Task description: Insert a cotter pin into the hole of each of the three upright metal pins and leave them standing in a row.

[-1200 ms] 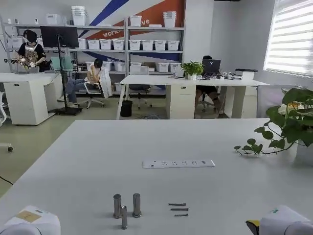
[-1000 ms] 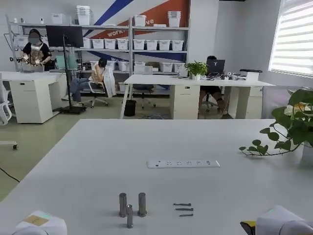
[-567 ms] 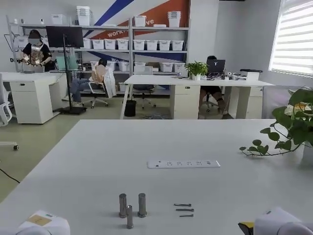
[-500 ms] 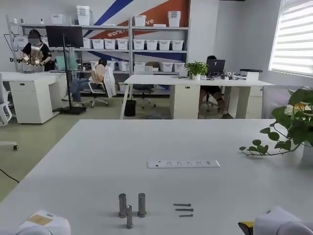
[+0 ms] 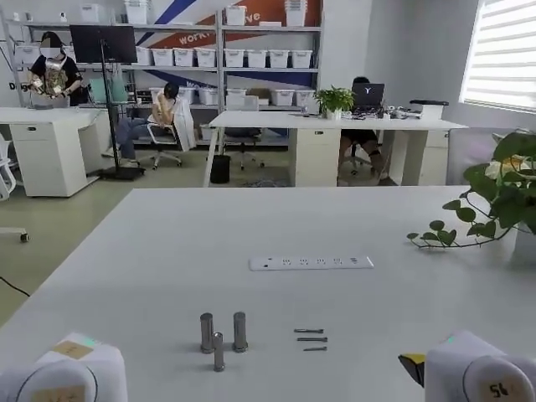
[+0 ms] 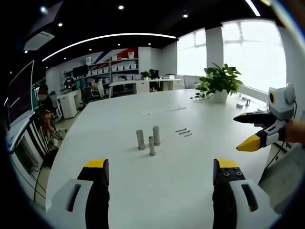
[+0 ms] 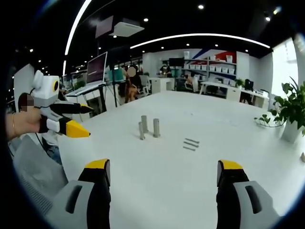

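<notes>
Three upright metal pins (image 5: 219,335) stand in a tight cluster on the white table (image 5: 167,251). Two are at the back and a shorter one is in front. Three cotter pins (image 5: 311,339) lie flat just to their right, one behind another. My left gripper (image 6: 161,167) is open and empty, well short of the pins (image 6: 148,139). My right gripper (image 7: 164,166) is also open and empty, with the pins (image 7: 147,127) and cotter pins (image 7: 189,144) ahead of it. Each gripper appears in the other's view, held in the air: the right gripper (image 6: 244,132) and the left gripper (image 7: 87,122).
A white power strip (image 5: 311,263) lies across the table beyond the pins. A potted plant (image 5: 494,201) stands at the right edge, trailing a stem onto the table. Other desks, shelves and people are far behind.
The head camera has tilted down a little, so the whole scene sits higher and more of both grippers shows at the bottom edge. The pins and cotter pins have not moved.
</notes>
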{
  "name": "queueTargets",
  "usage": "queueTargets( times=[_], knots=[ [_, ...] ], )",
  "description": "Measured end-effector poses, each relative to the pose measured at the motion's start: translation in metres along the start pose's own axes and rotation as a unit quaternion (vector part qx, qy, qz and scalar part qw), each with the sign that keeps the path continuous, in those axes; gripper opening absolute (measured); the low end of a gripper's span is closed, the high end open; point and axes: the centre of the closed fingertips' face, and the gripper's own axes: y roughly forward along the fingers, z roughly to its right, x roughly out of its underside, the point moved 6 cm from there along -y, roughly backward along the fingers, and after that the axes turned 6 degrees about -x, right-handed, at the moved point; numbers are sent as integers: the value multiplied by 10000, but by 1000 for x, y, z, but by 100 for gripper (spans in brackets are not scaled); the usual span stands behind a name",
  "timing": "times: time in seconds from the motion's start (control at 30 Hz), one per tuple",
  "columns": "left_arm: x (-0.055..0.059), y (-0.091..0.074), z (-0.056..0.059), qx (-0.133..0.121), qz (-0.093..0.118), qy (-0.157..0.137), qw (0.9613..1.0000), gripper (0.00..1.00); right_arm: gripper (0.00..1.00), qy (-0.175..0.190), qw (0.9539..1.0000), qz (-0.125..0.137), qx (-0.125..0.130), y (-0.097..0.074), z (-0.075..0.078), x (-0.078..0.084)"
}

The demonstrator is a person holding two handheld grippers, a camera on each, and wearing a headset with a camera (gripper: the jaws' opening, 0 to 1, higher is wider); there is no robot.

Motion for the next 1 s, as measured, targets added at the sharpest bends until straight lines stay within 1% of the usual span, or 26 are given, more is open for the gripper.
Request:
queueTargets(
  times=[0.07,0.37,0.67,0.8,0.93,1.0],
  knots=[
    [0,0,1,6,21,7,10000,89,91,3,10000,1,0,0,0,1],
    [1,0,2,3,123,-73,9999,88,90,32,9999,151,-20,-1,-2,1],
    [3,2,6,44,138,-21,9999,87,88,-6,10000,60,-6,-2,-1,6],
    [4,1,7,70,133,31,9999,86,88,8,10000,63,-19,-4,-1,7],
    [3,1,7,96,122,84,9998,85,85,118,9999,68,-12,-4,-1,9],
    [2,0,8,120,152,87,9998,85,85,128,9999,103,13,-4,-1,8]
  ],
)
